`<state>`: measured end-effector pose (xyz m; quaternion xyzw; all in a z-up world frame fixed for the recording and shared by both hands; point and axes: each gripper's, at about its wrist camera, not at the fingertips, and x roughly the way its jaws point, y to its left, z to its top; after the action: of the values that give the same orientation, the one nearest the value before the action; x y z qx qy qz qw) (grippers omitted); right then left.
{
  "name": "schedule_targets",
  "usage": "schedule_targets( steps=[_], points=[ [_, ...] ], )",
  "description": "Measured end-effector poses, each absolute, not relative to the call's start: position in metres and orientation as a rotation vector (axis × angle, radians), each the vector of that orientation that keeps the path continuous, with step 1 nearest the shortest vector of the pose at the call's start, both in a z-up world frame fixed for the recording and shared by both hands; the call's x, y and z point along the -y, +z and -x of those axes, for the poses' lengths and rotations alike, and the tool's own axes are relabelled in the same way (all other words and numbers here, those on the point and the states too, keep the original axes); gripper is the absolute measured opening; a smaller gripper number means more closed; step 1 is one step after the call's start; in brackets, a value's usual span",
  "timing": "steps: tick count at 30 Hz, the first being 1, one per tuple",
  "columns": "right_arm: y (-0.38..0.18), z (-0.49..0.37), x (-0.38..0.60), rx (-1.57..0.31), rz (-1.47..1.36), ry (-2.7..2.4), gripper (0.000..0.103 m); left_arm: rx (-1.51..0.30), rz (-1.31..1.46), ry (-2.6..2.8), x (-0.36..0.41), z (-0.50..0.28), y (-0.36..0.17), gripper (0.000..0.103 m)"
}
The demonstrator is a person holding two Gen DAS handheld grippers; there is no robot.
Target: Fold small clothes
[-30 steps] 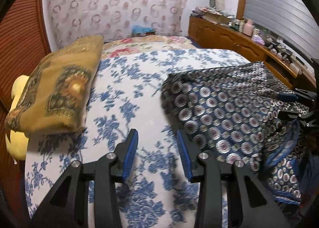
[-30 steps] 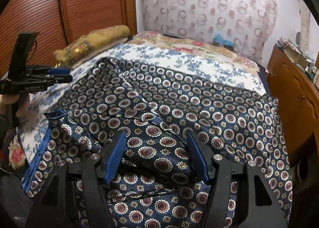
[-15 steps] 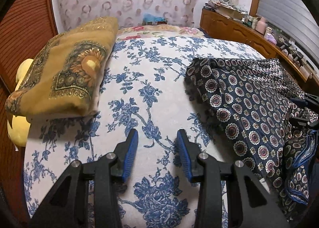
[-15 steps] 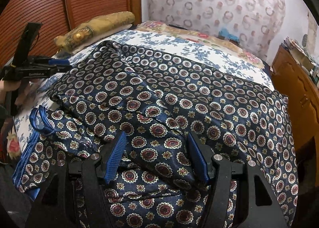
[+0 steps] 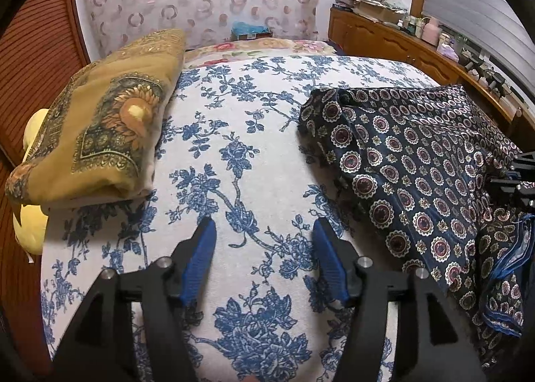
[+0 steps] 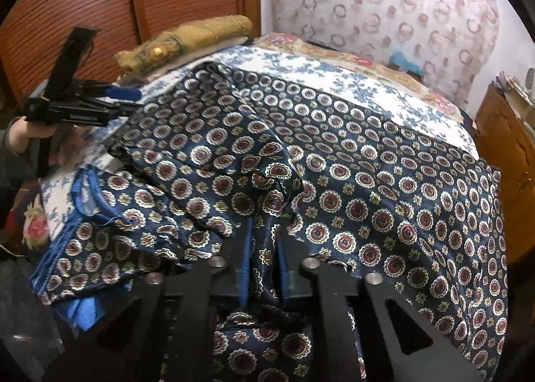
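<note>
Left gripper (image 5: 264, 261) is spread and empty over bare bed sheet (image 5: 234, 134), just beside the garment's left edge, likely staged to take a corner. Patterned garment (image 6: 351, 161) lies spread on the bed. Right gripper (image 6: 264, 268) pinches a bunched fold near its front edge, probably to lift it for the fold.

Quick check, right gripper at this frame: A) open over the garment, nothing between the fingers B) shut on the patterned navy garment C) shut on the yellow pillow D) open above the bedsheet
B: in the right wrist view the right gripper has its blue fingers drawn close together, with a fold of the navy garment pinched between them.
</note>
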<state>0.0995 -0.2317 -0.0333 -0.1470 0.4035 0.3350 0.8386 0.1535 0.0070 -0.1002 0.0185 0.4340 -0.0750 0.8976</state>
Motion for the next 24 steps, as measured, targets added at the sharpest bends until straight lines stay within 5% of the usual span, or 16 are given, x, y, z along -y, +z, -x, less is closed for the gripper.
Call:
schedule_targets(
  steps=[13, 24],
  points=[
    [0.037, -0.077, 0.279, -0.676, 0.219, 0.612, 0.003, -0.901, -0.045, -0.176, -0.008, -0.154, -0.100, 0.062],
    [0.032, -0.094, 0.364, -0.763, 0.215, 0.370, 0.002, -0.804, 0.030, -0.259, 0.002, -0.142, -0.071, 0.062]
  ],
)
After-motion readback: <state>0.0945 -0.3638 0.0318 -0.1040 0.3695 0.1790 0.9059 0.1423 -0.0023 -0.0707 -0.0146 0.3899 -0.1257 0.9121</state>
